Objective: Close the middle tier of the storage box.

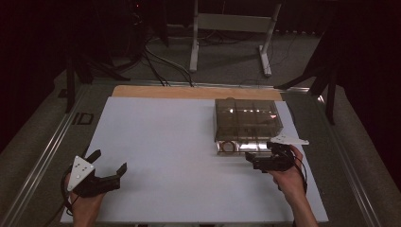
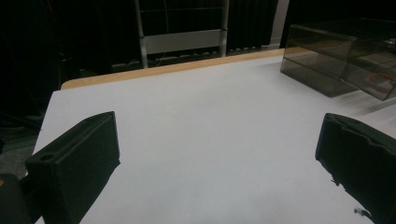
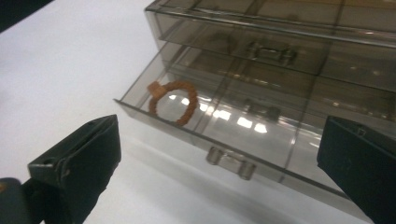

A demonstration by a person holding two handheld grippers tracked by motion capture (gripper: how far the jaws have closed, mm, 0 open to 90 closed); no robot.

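Observation:
A smoky clear drawer box (image 1: 248, 118) stands on the right half of the white table. Its lower drawer (image 3: 243, 126) is pulled out toward me, and a brown bead bracelet (image 3: 173, 103) lies in its left compartment (image 1: 228, 146). My right gripper (image 1: 260, 154) hovers just in front of that drawer, open, its jaws wide to either side of the drawer's small clear handle (image 3: 231, 163) without touching it. My left gripper (image 1: 110, 161) rests open near the table's front left corner with nothing between its jaws (image 2: 217, 154); the box (image 2: 345, 56) lies far off to its right.
The white tabletop (image 1: 165, 142) stretches bare between the two grippers, with a wooden strip (image 1: 189, 92) along its far edge. A second handle (image 3: 271, 52) marks the shut upper drawer. Metal rails border the table; a white stand (image 1: 231, 28) and cables sit on the floor behind.

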